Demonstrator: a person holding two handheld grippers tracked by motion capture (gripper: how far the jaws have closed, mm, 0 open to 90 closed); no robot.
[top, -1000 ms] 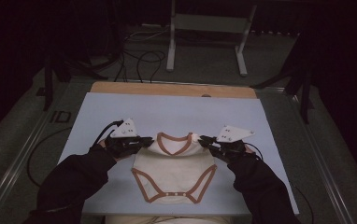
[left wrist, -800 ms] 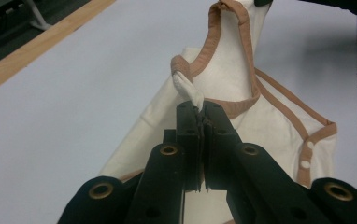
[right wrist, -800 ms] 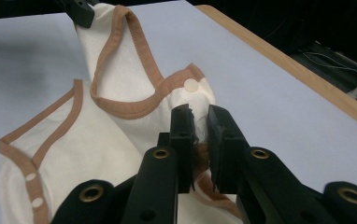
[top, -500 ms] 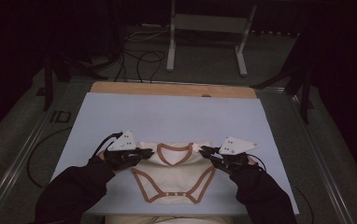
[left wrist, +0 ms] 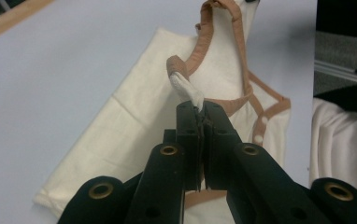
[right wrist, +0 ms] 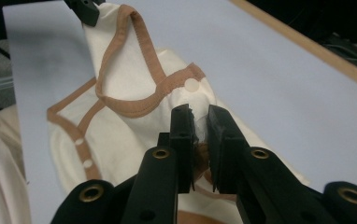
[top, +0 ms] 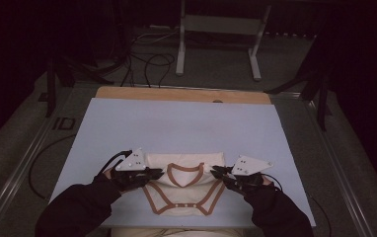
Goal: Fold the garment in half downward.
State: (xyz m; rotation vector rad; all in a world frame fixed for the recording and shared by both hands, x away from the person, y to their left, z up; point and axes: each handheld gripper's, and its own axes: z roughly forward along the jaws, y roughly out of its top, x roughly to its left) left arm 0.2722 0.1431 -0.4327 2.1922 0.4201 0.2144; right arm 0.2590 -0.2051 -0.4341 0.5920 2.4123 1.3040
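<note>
Both grippers, left gripper (top: 158, 172) and right gripper (top: 217, 171), clamped on the bodysuit (top: 182, 190) shoulders, have dragged it nearer, flattening it for folding.

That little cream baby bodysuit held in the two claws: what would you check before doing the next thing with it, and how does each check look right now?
1. Left claw pinching the bodysuit at its shoulder: ok, cloth sits between closed jaws.
2. Right claw gripping the other shoulder: ok, cloth shows between its jaws.
3. Both claws level with each other across the neckline in the high view: ok.
4. Garment fully on the blue-white mat: not ok, its bottom lies at the near edge.
5. Crotch snaps fastened: cannot tell.
</note>
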